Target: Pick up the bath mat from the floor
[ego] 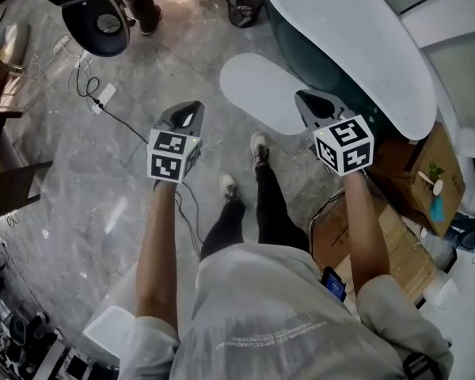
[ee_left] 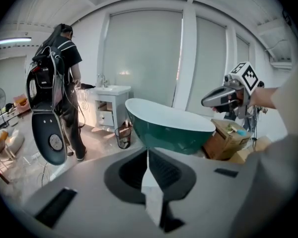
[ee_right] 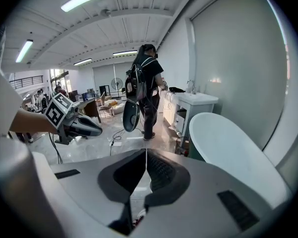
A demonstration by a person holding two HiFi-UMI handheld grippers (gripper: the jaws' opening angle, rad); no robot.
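Ok so nearest to the person: both claws are clenched shut with nothing in them. The left gripper (ego: 191, 109) and right gripper (ego: 306, 100) are held out in front, angled down, above the person's shoes (ego: 258, 147). Each gripper view shows the jaws pressed together down the middle, no fabric between.

The bath mat (ego: 257, 92) is the white oval flat on the floor just past the claw tips, untouched. It lies ahead of both claws and between them, a bit more to the right. Its long axis runs diagonally, far-left to near-right, alongside the bathtub (ego: 356, 50). I'd say the right gripper is the nearer one, since its tip already lines up with the mat's near-right end in the head view, while the left one has bare floor between it and the mat's left edge. Neither gripper view shows the mat, so both would need to dip further.

The floor (ego: 87, 188) is glossy grey marbled tile, so the mat might slide when nudged. A cable (ego: 123, 121) trails on the left and cardboard boxes (ego: 404, 236) sit near right. Farther off there's a wire bin (ego: 244, 5) and another person (ee_left: 64, 78) standing by a white vanity (ee_left: 111, 90)
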